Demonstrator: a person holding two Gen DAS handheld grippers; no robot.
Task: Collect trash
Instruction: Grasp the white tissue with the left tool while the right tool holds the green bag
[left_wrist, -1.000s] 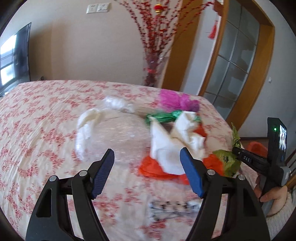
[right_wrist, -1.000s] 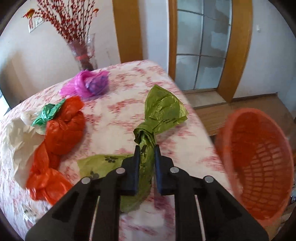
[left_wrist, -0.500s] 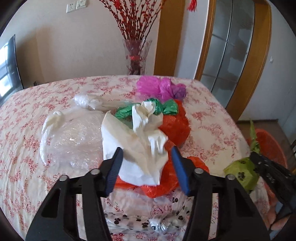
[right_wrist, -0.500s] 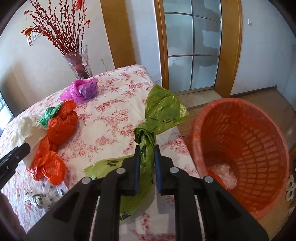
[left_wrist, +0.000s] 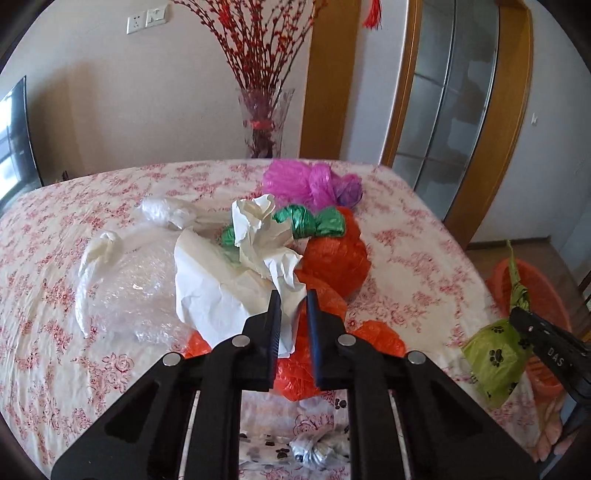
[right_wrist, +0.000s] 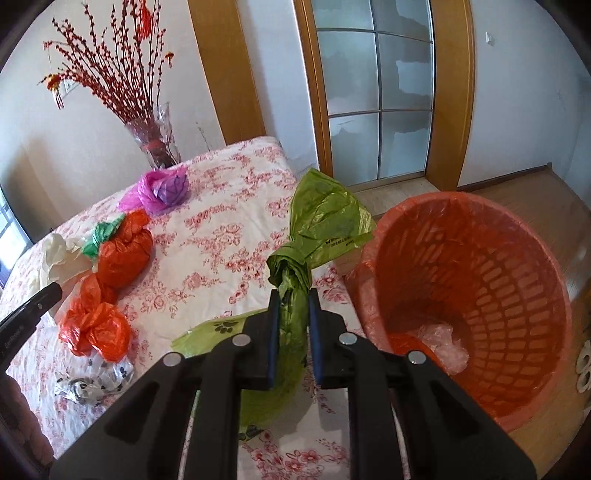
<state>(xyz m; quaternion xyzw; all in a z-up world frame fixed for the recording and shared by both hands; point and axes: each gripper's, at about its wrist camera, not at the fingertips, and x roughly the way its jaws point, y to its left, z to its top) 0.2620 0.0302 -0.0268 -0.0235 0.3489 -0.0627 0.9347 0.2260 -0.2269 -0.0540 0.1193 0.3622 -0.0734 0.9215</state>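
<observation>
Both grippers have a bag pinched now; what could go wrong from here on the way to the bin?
1. The left gripper, whose jaws have just been closing, pinches only a corner of the white bag; it may slip out.
2. That bag overlaps the orange bag, which could be dragged along.
3. The right gripper holds the green bag short of the orange basket; an early release may miss.

You can read "DAS" in white letters on the black side of your right gripper (left_wrist: 550, 354), where it shows in the left wrist view. The green bag (right_wrist: 325, 229) it holds carries a line of dark print, too small and creased to make out. Nothing else bears legible text.
</observation>
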